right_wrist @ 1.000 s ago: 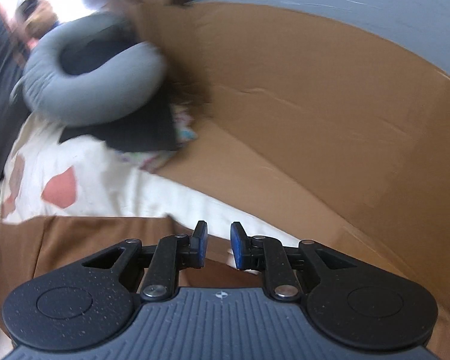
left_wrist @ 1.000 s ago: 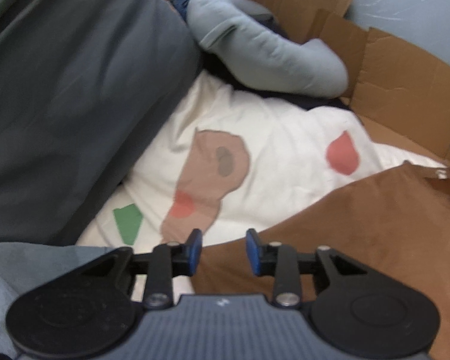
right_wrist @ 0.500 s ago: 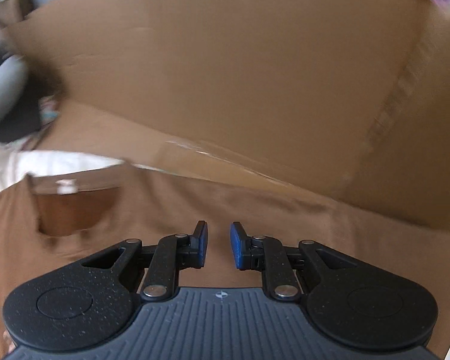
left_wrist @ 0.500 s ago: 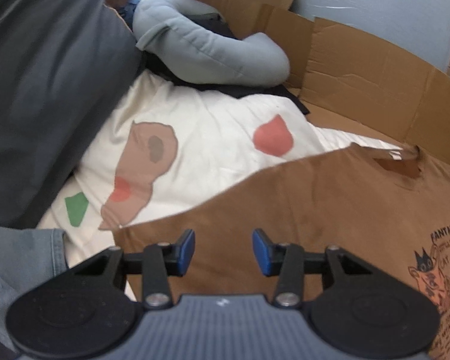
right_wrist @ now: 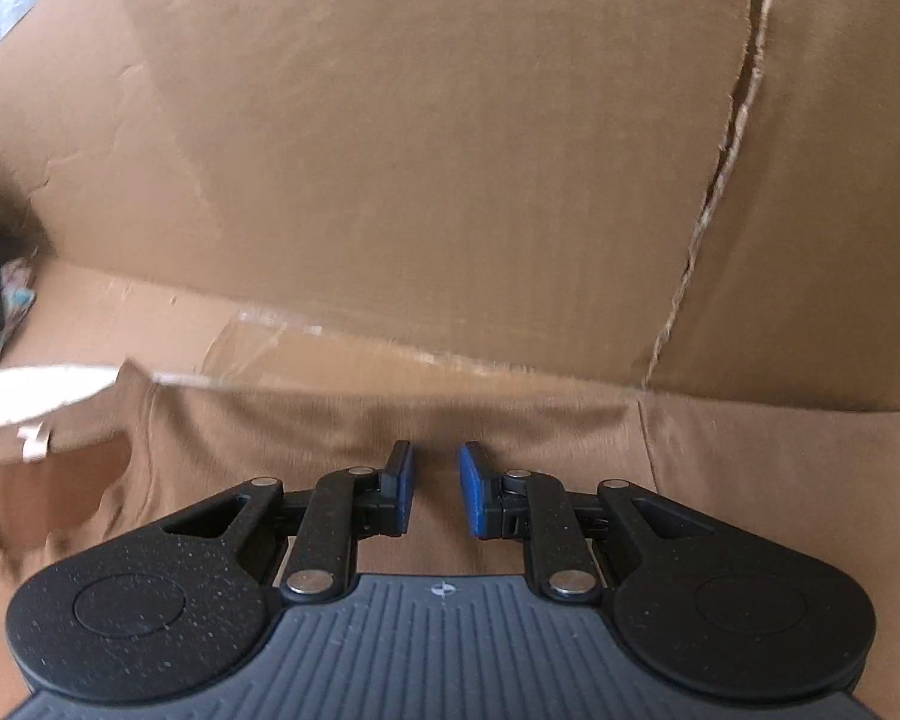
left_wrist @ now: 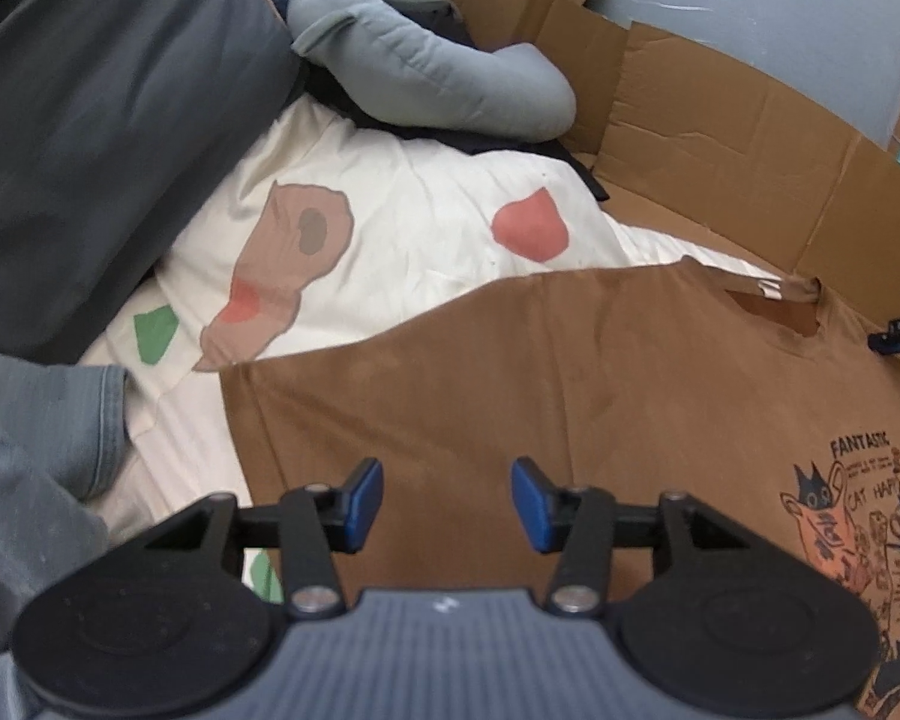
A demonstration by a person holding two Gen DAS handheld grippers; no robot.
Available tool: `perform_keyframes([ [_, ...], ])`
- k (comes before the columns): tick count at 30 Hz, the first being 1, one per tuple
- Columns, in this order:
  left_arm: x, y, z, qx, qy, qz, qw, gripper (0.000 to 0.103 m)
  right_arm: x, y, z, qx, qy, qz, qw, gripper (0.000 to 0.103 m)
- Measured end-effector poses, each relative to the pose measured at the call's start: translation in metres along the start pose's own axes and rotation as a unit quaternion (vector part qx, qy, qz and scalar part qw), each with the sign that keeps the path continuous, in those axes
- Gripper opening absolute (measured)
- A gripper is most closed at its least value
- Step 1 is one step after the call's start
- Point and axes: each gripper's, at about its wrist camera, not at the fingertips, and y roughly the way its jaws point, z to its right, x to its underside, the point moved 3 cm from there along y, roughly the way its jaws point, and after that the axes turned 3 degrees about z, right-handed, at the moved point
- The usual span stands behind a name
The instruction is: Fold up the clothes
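The cardboard (left_wrist: 720,138) fills the upper right of the left wrist view as a low wall of flaps, and it takes up almost all of the right wrist view. Below it, a white quilt (left_wrist: 426,228) with coloured patches covers the bed in the middle of the left view. A dark grey blanket (left_wrist: 90,120) is heaped at upper left, a grey curved cushion (left_wrist: 426,72) lies at the top, and a bit of blue-grey denim (left_wrist: 42,432) sits at lower left.

The brown T-shirt (left_wrist: 540,396) is the garment in hand. It lies spread flat on the quilt across the lower right half of the left view, printed side up, with a cat drawing and lettering at the right edge. Its neck opening (left_wrist: 774,306) points toward the cardboard, and one sleeve edge reaches toward the lower left. I see no fold in it, so the folding looks barely begun: laying out appears done, and sleeves, sides and halving all seem left.

The left hand-held gripper (left_wrist: 447,504) hovers over the shirt at bottom centre; its jaws have just been opening and now stand well apart with nothing between them. The right hand-held gripper (right_wrist: 437,495) sits low over the shoulder area of the shirt at bottom centre of its view, beside the neck opening at left, jaws narrowly parted and pinching no cloth that I can see.
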Motion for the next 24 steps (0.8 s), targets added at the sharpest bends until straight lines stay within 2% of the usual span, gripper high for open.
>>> perform_keyframes([
  [7, 0.011, -0.013, 0.011, 0.014, -0.019, -0.006, 0.9997, 0.052, -0.028, 0.017, 0.002, 0.012, 0.023, 0.002, 1.000, 0.023],
  [10, 0.019, -0.018, 0.016, 0.019, -0.020, -0.010, 0.9996, 0.052, -0.035, 0.011, 0.001, 0.022, 0.039, 0.006, 0.999, 0.024],
  [18, 0.035, -0.027, 0.019, 0.020, -0.037, -0.018, 0.9989, 0.052, -0.021, -0.013, -0.050, -0.052, -0.012, 0.010, 0.998, 0.025],
  [24, 0.042, -0.038, 0.024, 0.023, -0.048, -0.018, 0.9984, 0.053, -0.013, 0.009, -0.065, -0.047, 0.001, -0.008, 0.999, 0.025],
])
